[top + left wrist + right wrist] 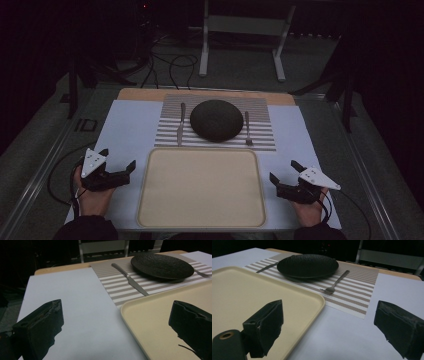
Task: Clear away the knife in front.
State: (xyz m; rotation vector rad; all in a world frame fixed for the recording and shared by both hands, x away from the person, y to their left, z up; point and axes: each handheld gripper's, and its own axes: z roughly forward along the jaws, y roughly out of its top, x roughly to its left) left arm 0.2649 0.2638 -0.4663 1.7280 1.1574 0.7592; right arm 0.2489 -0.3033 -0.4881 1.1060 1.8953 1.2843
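A dark round plate (216,120) (162,265) (307,265) rests on a striped placemat (265,131) (117,282) (359,287). A knife (180,125) (129,279) lies left of the plate and a fork (247,129) (336,282) lies right of it. In front of the mat sits an empty beige tray (150,200) (155,322) (242,297). My left gripper (119,161) (113,326) is open beside the tray's left edge. On the other side of the tray my right gripper (284,171) (328,325) is open too. Nothing lies between either pair of jaws.
A white sheet (125,130) covers most of the wooden table (140,94). Behind the table are a metal frame (242,30) and cables (170,62) on the floor. A rail (37,170) runs along the table's left side.
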